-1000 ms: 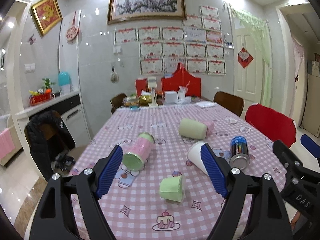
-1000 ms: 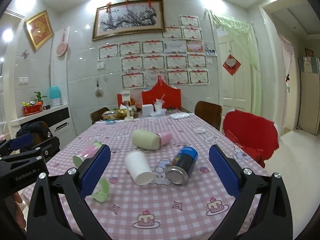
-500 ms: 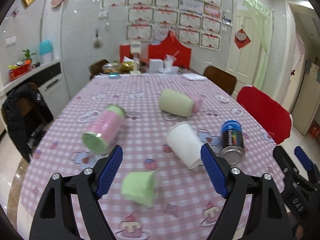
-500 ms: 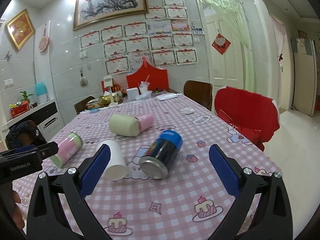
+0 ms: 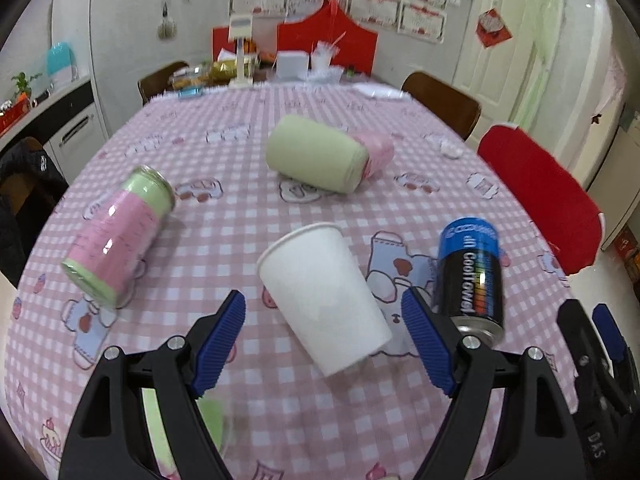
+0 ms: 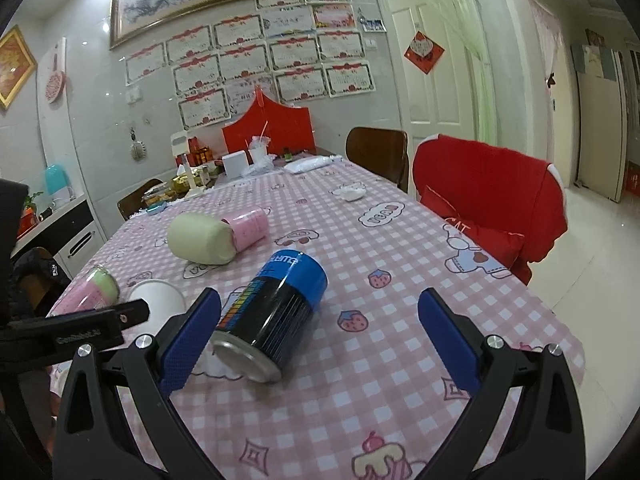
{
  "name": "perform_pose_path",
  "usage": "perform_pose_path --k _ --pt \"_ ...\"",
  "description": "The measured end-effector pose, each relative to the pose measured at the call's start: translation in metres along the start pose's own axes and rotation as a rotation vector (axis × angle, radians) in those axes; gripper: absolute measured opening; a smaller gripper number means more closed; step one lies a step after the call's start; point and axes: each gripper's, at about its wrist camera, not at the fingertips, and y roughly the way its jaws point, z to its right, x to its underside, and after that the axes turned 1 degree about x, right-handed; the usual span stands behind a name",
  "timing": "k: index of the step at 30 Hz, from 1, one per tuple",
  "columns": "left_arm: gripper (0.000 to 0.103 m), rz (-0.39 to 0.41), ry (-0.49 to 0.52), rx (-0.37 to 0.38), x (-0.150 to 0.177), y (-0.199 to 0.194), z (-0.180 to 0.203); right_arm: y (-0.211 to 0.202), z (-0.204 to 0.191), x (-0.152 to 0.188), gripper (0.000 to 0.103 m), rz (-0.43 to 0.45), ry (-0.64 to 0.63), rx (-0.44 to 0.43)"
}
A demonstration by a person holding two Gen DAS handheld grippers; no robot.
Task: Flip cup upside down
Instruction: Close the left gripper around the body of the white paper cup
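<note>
A white paper cup point(image 5: 326, 294) lies on its side on the pink checked tablecloth, its base toward me, between the open blue fingers of my left gripper point(image 5: 326, 342); the jaws stand apart from it. The cup's rim also shows in the right wrist view point(image 6: 158, 300), partly hidden behind the left gripper's body. My right gripper point(image 6: 320, 344) is open and empty, with a blue and black can point(image 6: 272, 320) lying between its left finger and centre. A small green cup point(image 5: 212, 420) lies under my left gripper's left finger.
A pink and green can point(image 5: 118, 236) lies at the left. A green cup nested with a pink cup point(image 5: 320, 158) lies farther back. The blue can point(image 5: 470, 276) lies just right of the white cup. Red-covered chair point(image 6: 488, 196) stands at the table's right edge.
My left gripper has moved forward and down, so the white cup now lies between its fingers and the green cup has slipped beneath it. My right gripper has closed in on the blue can.
</note>
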Motion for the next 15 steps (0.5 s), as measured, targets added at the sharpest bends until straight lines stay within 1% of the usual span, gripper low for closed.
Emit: perform_pose_path --k 3,8,12,15 --pt "0.079 -0.054 -0.012 -0.02 -0.005 0.019 -0.001 0.012 0.0 -0.002 0.095 -0.02 0.006 -0.007" --pt "0.079 -0.091 -0.027 -0.032 -0.012 0.04 0.0 0.026 0.001 -0.006 0.095 -0.043 0.011 -0.023" --pt "0.079 -0.123 -0.012 -0.044 -0.014 0.055 0.004 0.033 0.001 -0.006 0.095 -0.058 0.012 -0.026" --pt "0.079 -0.159 0.006 -0.038 -0.011 0.066 0.007 0.038 0.002 -0.005 0.095 -0.067 0.013 -0.025"
